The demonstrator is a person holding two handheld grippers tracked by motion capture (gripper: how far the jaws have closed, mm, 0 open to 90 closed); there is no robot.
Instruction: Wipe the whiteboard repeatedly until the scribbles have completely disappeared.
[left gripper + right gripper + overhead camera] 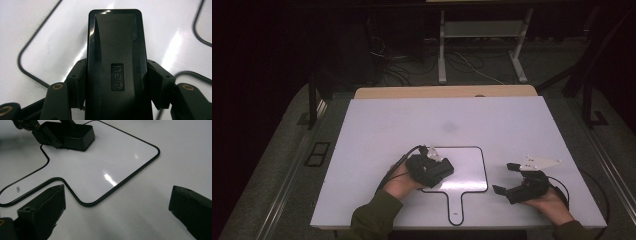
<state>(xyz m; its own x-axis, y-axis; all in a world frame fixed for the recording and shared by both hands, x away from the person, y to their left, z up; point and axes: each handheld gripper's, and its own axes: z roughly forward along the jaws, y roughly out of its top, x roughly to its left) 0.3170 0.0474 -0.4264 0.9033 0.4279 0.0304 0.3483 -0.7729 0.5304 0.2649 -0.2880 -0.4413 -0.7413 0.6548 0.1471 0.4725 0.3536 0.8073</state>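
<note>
A small white board with a thin black rim and a short handle lies on the white table, near its front edge. My left gripper is over the board's left side, shut on a black block eraser marked "deli". Its pads press on the eraser's two long sides. The right gripper view has that eraser resting on the board at the far left. My right gripper sits on the table to the right of the board, open, with nothing between its fingers.
The white table stretches bare behind the board. A wooden strip runs along its far edge. Beyond it, a metal frame and loose cables stand on the dark floor.
</note>
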